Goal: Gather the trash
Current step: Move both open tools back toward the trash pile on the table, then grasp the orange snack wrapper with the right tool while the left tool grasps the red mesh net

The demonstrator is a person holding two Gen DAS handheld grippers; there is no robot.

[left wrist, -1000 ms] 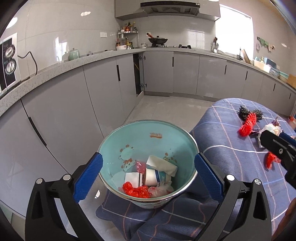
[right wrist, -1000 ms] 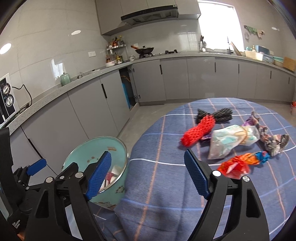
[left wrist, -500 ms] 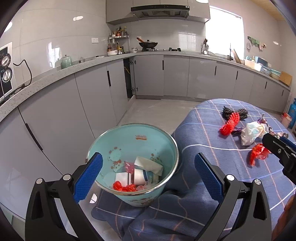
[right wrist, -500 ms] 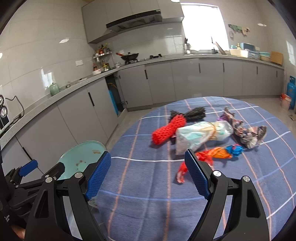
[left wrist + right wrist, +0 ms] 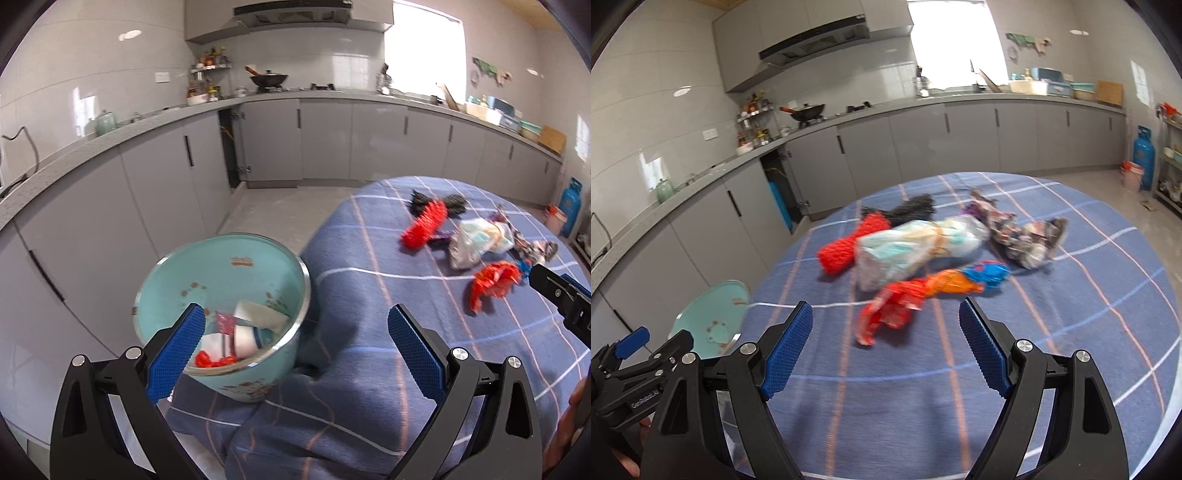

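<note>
A teal enamel basin (image 5: 229, 273) stands beside the table's edge and holds crumpled red, white and pink trash (image 5: 236, 339); its rim also shows in the right wrist view (image 5: 713, 314). On the blue checked tablecloth (image 5: 1052, 332) lie a red-orange wrapper (image 5: 916, 295), a clear plastic bag (image 5: 916, 247), a red mesh sleeve (image 5: 846, 247), a black mesh piece (image 5: 912, 206) and a crumpled patterned wrapper (image 5: 1023, 236). My left gripper (image 5: 295, 343) is open and empty, its left finger over the basin. My right gripper (image 5: 886, 343) is open and empty, just short of the red-orange wrapper.
Grey kitchen cabinets (image 5: 155, 177) and a counter run along the left and back walls. One cabinet door (image 5: 775, 195) stands open. A blue gas cylinder (image 5: 1143, 155) stands on the floor at far right. The tablecloth hangs over the table's edge (image 5: 258, 424) beside the basin.
Both grippers have swung right, away from the basin toward the trash on the table. The right gripper has come closer to the red-orange wrapper. Both stayed open.
</note>
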